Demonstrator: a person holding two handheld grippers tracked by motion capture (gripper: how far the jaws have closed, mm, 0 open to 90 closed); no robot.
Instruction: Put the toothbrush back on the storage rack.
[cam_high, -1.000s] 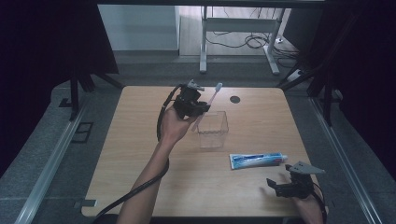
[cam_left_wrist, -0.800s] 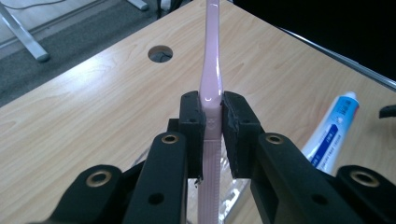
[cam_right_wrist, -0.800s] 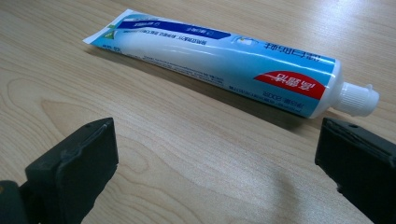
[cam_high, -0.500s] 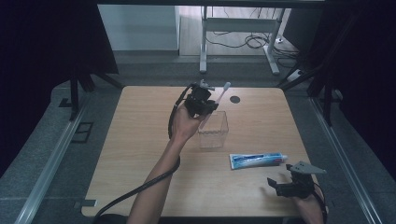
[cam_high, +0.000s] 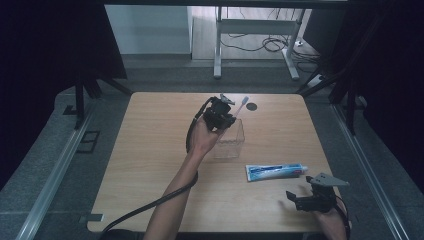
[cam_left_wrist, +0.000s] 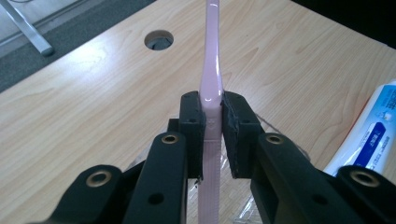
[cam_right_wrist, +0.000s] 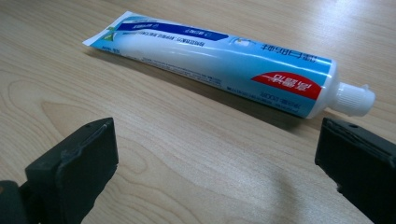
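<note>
Holding a pink toothbrush (cam_left_wrist: 211, 84), left tongs (cam_high: 220, 114) hover over the clear container (cam_high: 231, 142).

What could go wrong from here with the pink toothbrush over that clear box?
1. The left tongs pinch the slim pink plastic toothbrush on a narrow part of its handle; it might twist or slip as it is lowered.
2. The clear plastic box looks light; a nudge from the toothbrush could push or tip it.
3. The right tongs wait open beside the blue-and-white toothpaste tube; the round tube might roll when gripped.
</note>
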